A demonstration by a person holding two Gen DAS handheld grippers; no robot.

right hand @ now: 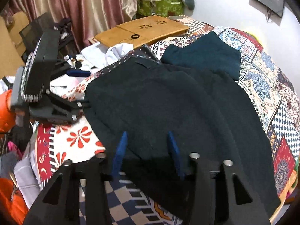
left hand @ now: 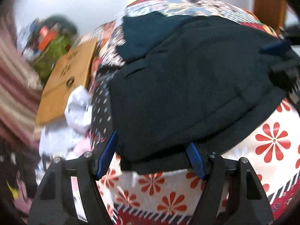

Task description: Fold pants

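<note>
Dark navy pants (left hand: 187, 93) (right hand: 159, 108) lie spread on a patterned bedspread (left hand: 271, 144) (right hand: 262, 86). My left gripper (left hand: 151, 157) stands wide open at the near hem. The cloth's edge lies loose between its blue fingers (left hand: 107, 155). In the right wrist view the left gripper's black body (right hand: 54, 110) sits at the pants' left edge. My right gripper (right hand: 147, 153) hovers over another edge, its blue fingers (right hand: 120, 153) apart with flat cloth between them and no pinch visible. One right finger (left hand: 275, 46) shows at the far right of the left wrist view.
A folded teal garment (left hand: 146, 37) (right hand: 206, 56) lies beyond the pants. A wooden lap board (left hand: 69, 78) (right hand: 146, 30) and crumpled white cloth (left hand: 78, 110) (right hand: 112, 52) sit at the bed's side. Curtains (right hand: 84, 5) and a green bag (right hand: 159, 5) stand behind.
</note>
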